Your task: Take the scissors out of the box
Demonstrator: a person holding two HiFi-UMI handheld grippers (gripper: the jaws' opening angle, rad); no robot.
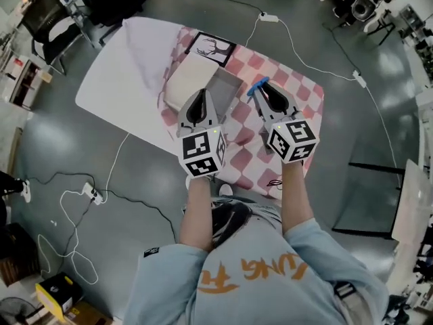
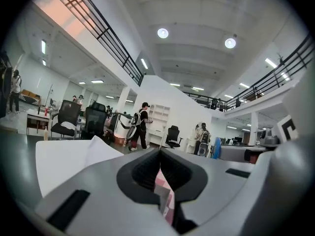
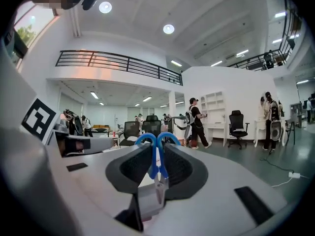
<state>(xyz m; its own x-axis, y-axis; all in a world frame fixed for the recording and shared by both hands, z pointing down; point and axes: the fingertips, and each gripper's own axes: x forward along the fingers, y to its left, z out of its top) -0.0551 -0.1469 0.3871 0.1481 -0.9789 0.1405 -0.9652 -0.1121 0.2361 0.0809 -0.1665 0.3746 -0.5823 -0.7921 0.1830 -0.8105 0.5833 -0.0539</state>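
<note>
Nearest the head camera, a pale blue sweatshirt (image 1: 270,276) with orange print, two bare forearms reaching forward from it. At their ends, the marker cubes of both tools.

Left gripper (image 1: 202,93) pressed shut and empty. Tips meeting in its own view, with only a sliver of pink-and-white cloth showing through the gap below them. Held over the open box (image 1: 224,87).

Right gripper (image 1: 266,88) clamped on the scissors (image 1: 258,84). In its own view, jaws closed on the blue handles (image 3: 157,146), loops sticking out past the tips and metal blades pointing back toward the camera. Scissors outside the box — over the checked cloth (image 1: 298,97), just beside the box's right edge.

Box with a pale flap (image 1: 186,80) folded out to the left. Beyond it, a black-framed card (image 1: 211,48) with a deer drawing, at the cloth's far edge. Cloth spread over the right part of a white table (image 1: 118,80), bare on the left.

Farther off, grey floor with white cables (image 1: 304,56), a power strip (image 1: 268,17) and a black chair (image 1: 44,15) at top left. Farthest, in the gripper views — a big hall with a railed gallery (image 3: 118,63), round ceiling lights, office chairs, and several people standing well away.
</note>
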